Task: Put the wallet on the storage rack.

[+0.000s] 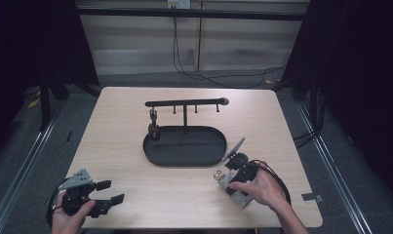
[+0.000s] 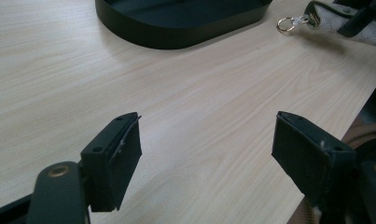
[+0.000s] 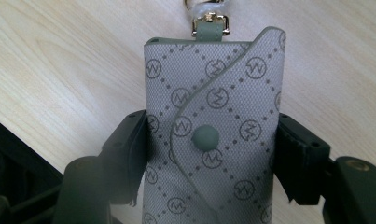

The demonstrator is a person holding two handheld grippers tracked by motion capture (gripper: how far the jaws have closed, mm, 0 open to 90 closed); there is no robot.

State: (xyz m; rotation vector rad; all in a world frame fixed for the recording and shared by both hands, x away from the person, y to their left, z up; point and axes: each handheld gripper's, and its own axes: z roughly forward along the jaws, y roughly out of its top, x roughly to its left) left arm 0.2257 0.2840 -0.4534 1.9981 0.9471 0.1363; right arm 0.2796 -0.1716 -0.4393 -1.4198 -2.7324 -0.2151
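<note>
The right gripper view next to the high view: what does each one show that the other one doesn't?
The right gripper view gives the key pouch close up: grey patterned fabric, a round snap, a metal clasp on top, and the right tongs pressing both its sides. The high view gives the black oval tray with its hook rail, a small dark item hanging from one hook, and the open left tongs. Both share the pouch, the right tongs and the wooden table.
</note>
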